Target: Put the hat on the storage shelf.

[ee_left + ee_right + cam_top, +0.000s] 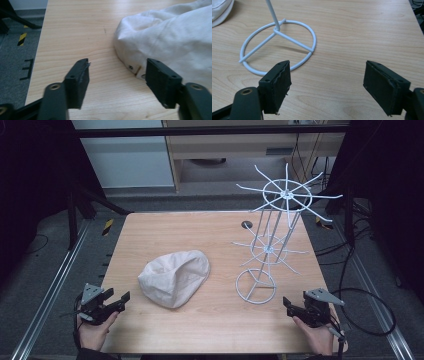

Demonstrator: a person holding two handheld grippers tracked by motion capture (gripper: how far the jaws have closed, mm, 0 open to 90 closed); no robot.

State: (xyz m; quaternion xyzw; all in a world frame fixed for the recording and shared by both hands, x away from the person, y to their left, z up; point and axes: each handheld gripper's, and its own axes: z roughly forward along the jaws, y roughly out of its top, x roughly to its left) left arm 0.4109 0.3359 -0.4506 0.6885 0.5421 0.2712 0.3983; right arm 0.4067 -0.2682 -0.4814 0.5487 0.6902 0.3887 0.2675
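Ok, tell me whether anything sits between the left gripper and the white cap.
Nothing visible does. The left gripper has its jaws open, facing the white cap across bare wooden table. The white wire rack stands off to the cap's right, out of that path.

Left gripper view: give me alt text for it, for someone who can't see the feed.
A crumpled white cap lies on the wooden table, right of centre. The left gripper points at its near edge with both black fingers open and nothing between them; the right-hand one stands in front of the cap's edge.
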